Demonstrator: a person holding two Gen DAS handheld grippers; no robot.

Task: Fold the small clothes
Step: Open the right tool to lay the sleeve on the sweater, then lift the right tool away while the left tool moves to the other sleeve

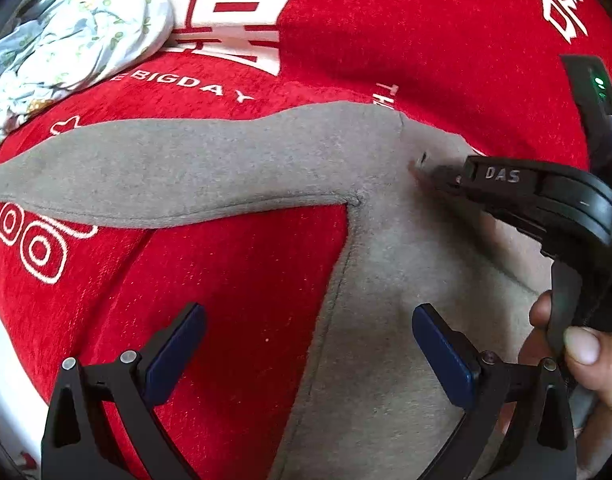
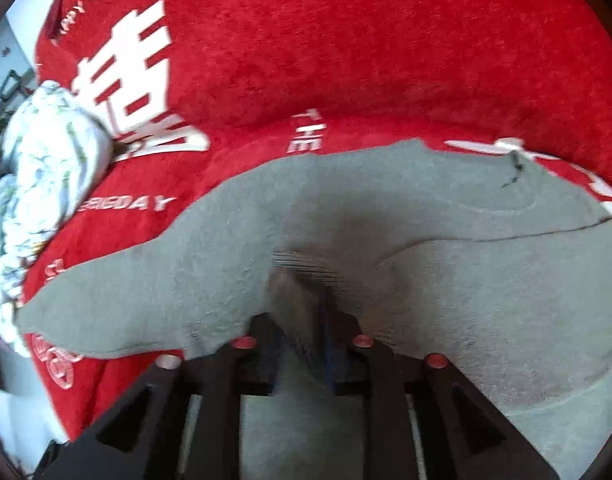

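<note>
**Inspector:** Where does the small grey knit top lie?

**Assistant:** Spread flat on the red plush blanket with white lettering, one sleeve stretched toward the frame's left. A crumpled floral white cloth sits upper left, apart from it.

**Inspector:** Tools?

**Assistant:** Left tool spread wide above the body panel, nothing between its fingers. Right tool narrowly parted with a ridge of grey fabric between the pads; the blur hides whether they press.

**Inspector:** Progress?

**Assistant:** Early, I judge. No completed fold visible; sleeves and body remain.
</note>
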